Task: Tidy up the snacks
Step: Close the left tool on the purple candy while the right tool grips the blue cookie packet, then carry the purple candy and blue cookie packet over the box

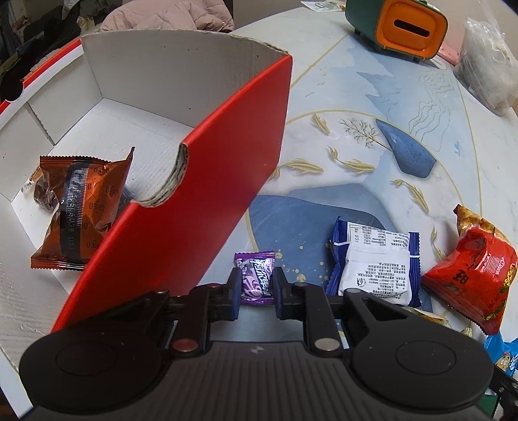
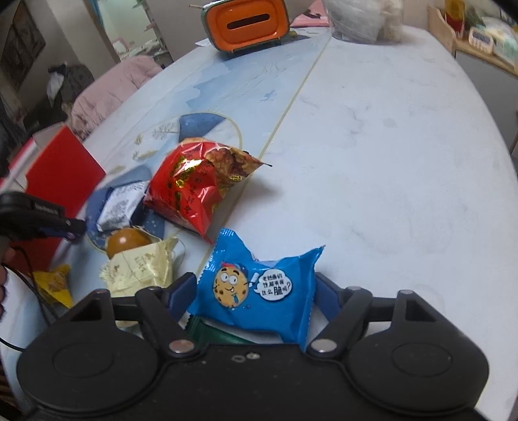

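My left gripper is shut on a small purple candy just right of the red cardboard box. The box holds a brown Oreo packet. My right gripper is shut on a blue cookie packet above the table. On the table lie a red snack bag, also in the left wrist view, a blue-and-white packet, a cream pastry packet and a yellow packet. The left gripper shows at the right wrist view's left edge.
A green-and-orange tissue holder stands at the far side of the patterned table. A clear plastic bag lies beside it. A pink jacket hangs beyond the table's edge.
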A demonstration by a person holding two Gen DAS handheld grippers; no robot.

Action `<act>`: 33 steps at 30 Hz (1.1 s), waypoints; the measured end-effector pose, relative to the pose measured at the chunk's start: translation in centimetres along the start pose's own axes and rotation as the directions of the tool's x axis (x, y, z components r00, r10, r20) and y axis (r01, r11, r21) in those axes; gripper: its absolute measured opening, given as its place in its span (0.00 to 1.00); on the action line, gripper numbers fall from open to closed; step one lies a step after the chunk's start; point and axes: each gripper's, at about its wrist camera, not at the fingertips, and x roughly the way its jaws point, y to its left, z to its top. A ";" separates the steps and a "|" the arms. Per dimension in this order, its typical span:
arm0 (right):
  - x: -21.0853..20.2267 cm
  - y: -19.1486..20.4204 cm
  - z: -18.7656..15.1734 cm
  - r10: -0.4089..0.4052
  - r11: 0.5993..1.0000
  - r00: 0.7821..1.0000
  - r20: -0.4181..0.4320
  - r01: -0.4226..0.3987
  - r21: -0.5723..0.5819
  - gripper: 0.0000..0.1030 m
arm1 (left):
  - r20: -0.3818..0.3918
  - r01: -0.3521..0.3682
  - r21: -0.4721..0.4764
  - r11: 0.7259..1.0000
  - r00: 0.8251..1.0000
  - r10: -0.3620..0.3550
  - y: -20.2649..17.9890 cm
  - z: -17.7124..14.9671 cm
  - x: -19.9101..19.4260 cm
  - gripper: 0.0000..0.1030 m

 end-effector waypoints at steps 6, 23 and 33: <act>-0.2 1.6 -0.4 -0.069 0.994 0.998 0.016 0.070 -0.085 0.59 | 0.004 -0.007 0.019 1.000 1.000 0.007 0.0 -0.2 -0.3 0.18; -5.5 2.9 0.2 -0.120 0.993 0.986 0.114 0.121 -0.008 0.52 | 0.044 0.130 0.066 0.989 0.990 -0.133 0.8 -0.4 -5.8 0.18; -10.3 7.3 1.6 -0.085 0.995 0.975 0.206 0.094 -0.038 0.52 | 0.073 0.217 0.093 0.972 0.972 -0.224 3.3 -0.1 -10.4 0.18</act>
